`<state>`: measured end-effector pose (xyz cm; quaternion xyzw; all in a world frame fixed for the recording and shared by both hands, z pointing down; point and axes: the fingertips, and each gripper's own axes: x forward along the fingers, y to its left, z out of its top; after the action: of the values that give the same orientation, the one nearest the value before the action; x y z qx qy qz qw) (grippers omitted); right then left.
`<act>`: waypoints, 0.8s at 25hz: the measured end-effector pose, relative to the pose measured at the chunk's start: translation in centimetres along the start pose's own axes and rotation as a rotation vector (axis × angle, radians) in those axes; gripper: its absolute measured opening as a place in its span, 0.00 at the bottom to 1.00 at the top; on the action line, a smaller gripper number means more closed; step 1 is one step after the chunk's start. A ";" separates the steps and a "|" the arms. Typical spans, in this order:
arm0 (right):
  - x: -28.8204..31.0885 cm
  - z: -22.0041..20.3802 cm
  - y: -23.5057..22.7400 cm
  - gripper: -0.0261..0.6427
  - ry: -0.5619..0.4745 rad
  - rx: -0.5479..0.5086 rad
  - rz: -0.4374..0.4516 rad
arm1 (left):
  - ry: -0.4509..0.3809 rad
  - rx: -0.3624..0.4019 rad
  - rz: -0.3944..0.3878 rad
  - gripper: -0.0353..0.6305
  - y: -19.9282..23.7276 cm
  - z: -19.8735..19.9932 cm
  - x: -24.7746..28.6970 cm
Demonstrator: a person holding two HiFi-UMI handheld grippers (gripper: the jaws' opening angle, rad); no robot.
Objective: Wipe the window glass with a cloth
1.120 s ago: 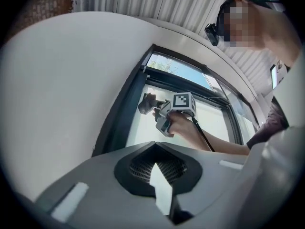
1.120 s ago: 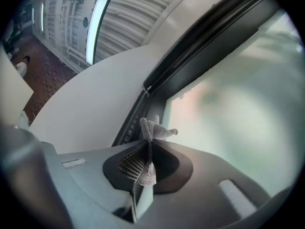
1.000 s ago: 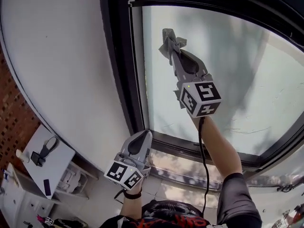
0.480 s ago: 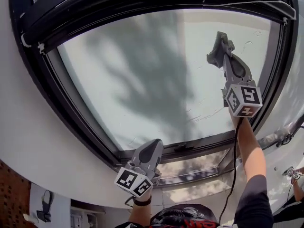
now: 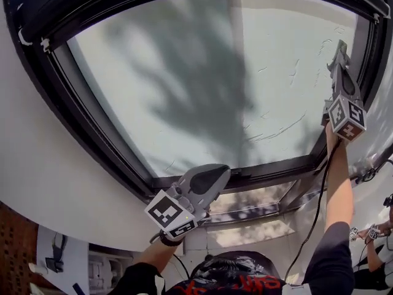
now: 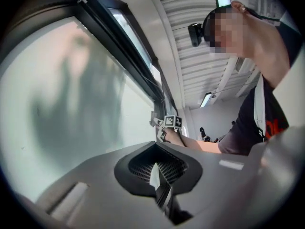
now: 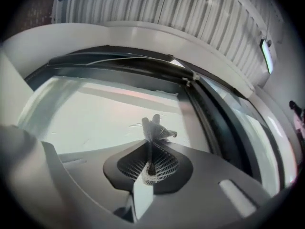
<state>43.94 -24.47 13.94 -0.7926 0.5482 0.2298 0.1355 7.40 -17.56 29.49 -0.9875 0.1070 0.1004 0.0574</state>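
Observation:
The window glass fills most of the head view, streaked and shaded by a tree's shadow. My right gripper is raised to the glass's right edge, beside the dark frame, shut on a small grey mesh cloth that rests against the pane. In the right gripper view the bunched cloth sticks out past the closed jaws onto the glass. My left gripper hangs low below the sill, shut with nothing in it. Its own view shows the glass and the closed jaws.
A black window frame surrounds the pane, with white wall to the left. A lower pane sits under the bottom rail. Another person's hand shows at the far right.
The right gripper has swept the cloth rightwards across the glass, from near the left frame to the right frame. The left gripper stayed low and shut.

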 end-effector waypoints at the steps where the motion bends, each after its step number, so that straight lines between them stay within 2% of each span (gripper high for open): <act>1: -0.6 0.1 2.8 0.08 -0.019 0.012 0.052 | -0.022 0.014 -0.008 0.04 -0.5 0.7 0.1; 3: -1.7 0.2 9.2 0.08 -0.068 0.051 0.176 | -0.085 0.019 0.053 0.04 0.0 2.0 -0.7; 4: -2.2 0.4 12.8 0.08 -0.090 0.082 0.249 | -0.120 0.008 0.121 0.04 1.0 2.5 -1.7; 7: -3.7 1.8 24.9 0.08 -0.140 0.188 0.479 | -0.204 -0.019 0.389 0.04 5.0 3.9 -7.0; 9: -5.0 2.7 31.8 0.08 -0.163 0.221 0.583 | -0.215 -0.029 0.501 0.04 6.8 4.1 -10.3; 12: -6.5 3.7 41.4 0.08 -0.169 0.278 0.720 | -0.210 -0.022 0.593 0.04 8.0 4.3 -13.9; 15: -8.4 4.9 51.5 0.08 -0.157 0.353 0.894 | -0.204 0.017 0.660 0.04 8.1 5.1 -17.4; 18: -10.8 5.7 60.2 0.08 -0.091 0.336 1.070 | -0.204 0.036 0.736 0.04 8.7 5.9 -21.1; 20: -11.8 6.2 63.5 0.08 -0.074 0.323 1.126 | -0.214 0.039 0.765 0.04 9.1 6.4 -22.6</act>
<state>-19.97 -35.03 17.04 -0.3403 0.9078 0.2073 0.1306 -17.49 -20.99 27.17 -0.8590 0.4624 0.2148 0.0455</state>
